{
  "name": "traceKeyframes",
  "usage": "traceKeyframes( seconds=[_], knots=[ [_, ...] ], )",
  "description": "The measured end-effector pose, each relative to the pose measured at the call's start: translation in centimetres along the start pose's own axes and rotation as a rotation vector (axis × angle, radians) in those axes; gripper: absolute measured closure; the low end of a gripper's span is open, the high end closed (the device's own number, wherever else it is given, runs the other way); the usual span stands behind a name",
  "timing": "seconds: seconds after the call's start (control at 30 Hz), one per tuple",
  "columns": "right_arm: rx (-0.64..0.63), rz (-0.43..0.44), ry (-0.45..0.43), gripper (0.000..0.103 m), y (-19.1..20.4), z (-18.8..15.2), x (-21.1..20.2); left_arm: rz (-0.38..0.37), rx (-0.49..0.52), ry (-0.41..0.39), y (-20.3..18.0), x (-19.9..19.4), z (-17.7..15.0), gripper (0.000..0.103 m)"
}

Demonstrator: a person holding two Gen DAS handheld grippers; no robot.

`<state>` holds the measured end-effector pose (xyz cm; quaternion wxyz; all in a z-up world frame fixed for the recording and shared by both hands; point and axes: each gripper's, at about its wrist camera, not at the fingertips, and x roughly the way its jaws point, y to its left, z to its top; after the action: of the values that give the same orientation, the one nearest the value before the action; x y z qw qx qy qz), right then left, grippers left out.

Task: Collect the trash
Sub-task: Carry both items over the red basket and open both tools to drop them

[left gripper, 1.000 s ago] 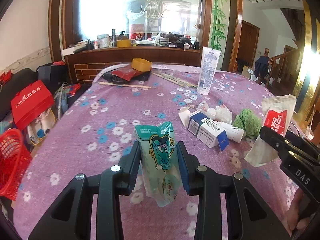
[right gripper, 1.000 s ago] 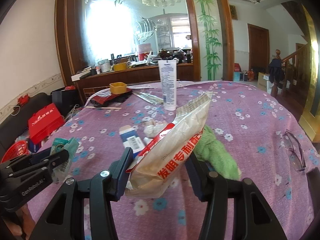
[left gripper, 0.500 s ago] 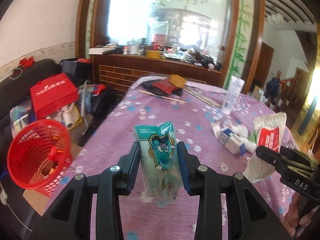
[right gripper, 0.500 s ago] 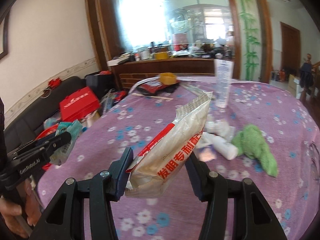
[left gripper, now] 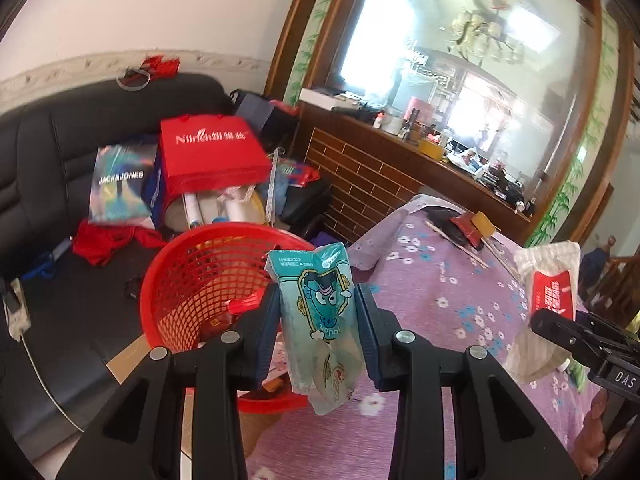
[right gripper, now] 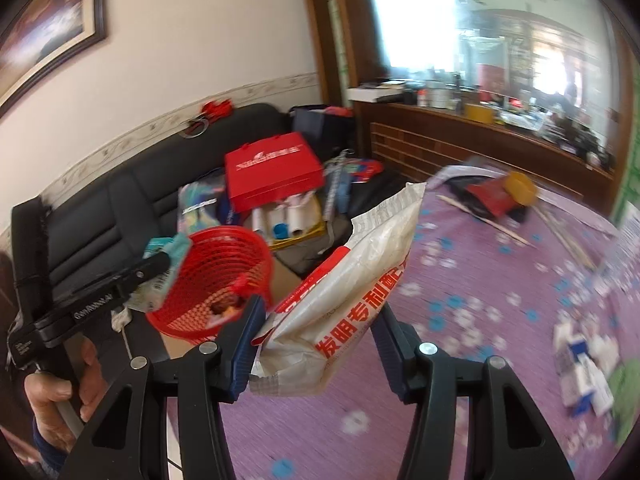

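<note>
Left gripper point(left gripper: 317, 330): both blue-padded fingers point(left gripper: 267, 330) are clamped on the flat sides of a teal snack pouch point(left gripper: 320, 320). The pouch is thin, glossy plastic film printed with a cartoon face. Its long axis stands nearly upright; the sealed top edge points up and leans slightly left, and the crumpled lower end hangs below the pads.

Right gripper point(right gripper: 316, 344): the fingers point(right gripper: 244, 344) are closed on a white and red bag point(right gripper: 344, 292), pressing on its lower portion. The bag is creased, semi-matte film with a red band and red printed characters. Its long axis runs diagonally, from the lower left at the pads to the crimped, serrated top edge pointing up and right. In the left wrist view the same bag point(left gripper: 548, 304) is at the right, held upright above the table.

Red basket point(left gripper: 208, 292): round, rigid plastic mesh with a solid rim, open side up, standing on the floor just beside the table edge, below and left of the teal pouch. Small scraps lie inside. In the right wrist view the basket point(right gripper: 224, 280) sits between the two grippers.

Table point(left gripper: 440, 292): covered with a purple cloth printed with small white and blue flowers.

Black sofa point(left gripper: 52, 168): behind the basket, padded, carrying a red paper bag point(left gripper: 212, 156).
</note>
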<state>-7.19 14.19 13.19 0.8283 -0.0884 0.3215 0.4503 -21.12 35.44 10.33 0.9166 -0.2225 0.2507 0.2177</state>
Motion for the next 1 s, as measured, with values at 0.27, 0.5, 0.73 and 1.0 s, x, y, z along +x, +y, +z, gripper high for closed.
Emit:
traceKeyframes(
  seconds=[0.27, 0.5, 0.73, 1.0],
  knots=[
    [-0.121, 0.072, 0.065, 0.044, 5.8, 3.1, 7.0, 0.022, -0.066, 0.021, 4.0, 2.4, 0.2, 0.062],
    [-0.142, 0.113, 0.089, 0.031, 7.5, 5.2, 11.7, 0.061, -0.140, -0.029, 6.2, 2.2, 0.2, 0.037],
    [-0.041, 0.103, 0.026, 0.031, 3.6, 4.2, 8.5, 0.031, -0.139, -0.042, 5.5, 1.3, 0.3, 0.037],
    [0.063, -0.021, 0.026, 0.031, -4.1, -0.4, 3.4, -0.037, 0.034, -0.024, -2.9, 1.0, -0.8, 0.032]
  ],
)
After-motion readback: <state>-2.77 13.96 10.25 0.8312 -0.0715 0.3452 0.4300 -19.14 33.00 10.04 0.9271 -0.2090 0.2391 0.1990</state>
